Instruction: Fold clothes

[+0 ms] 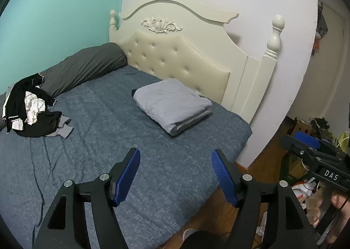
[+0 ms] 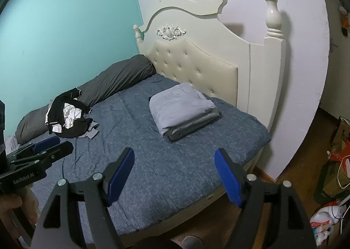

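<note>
Both wrist cams high, facing bed [image 1: 153, 161]; shared.

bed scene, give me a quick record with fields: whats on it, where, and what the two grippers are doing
surface: bed with a blue cover
unfolded clothes: black and white pile on the far side, beside the dark grey bolster
folded item: light grey bundle near the headboard
left gripper: jaws open, empty, above the near part of the bed
right gripper: jaws open, empty, above the near part of the bed
contact with clothes: none
floor clutter: bags and boxes to the right of the bed
</note>
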Available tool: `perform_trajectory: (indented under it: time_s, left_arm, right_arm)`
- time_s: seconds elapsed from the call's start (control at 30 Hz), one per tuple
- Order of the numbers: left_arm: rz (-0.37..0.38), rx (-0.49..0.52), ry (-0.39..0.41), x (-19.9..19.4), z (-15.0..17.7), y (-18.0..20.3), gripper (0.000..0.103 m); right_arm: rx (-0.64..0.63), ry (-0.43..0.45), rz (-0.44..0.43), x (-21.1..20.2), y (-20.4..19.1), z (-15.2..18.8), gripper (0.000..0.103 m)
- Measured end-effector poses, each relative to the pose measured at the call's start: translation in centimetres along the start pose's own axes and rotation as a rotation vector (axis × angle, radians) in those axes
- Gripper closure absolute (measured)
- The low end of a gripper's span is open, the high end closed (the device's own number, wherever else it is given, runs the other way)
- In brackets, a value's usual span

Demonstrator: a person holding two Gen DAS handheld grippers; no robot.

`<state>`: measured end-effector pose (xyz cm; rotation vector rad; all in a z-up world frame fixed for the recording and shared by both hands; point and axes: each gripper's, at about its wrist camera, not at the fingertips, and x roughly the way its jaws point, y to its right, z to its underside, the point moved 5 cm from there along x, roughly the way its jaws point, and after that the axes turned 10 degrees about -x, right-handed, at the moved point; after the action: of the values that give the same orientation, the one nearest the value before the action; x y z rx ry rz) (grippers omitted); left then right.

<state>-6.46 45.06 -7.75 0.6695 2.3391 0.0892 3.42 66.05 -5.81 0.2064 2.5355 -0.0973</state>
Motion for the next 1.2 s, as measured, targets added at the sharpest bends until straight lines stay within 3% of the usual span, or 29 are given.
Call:
perform_trajectory:
  time_s: [0.63,1.2]
  left_arm:
    - [0.007,-0.005,0.009,-1.0,1.9,-1.2,0.025]
    - [0.018,-0.016,0.011,-1.4,3.1,-1.7,0.012]
  right_arm:
    - [0.010,0.022,0.033,-1.0,-0.7,2.3,0.015]
    - [0.001,0.025,0.058,-1.3,-1.9,4.0,0.007]
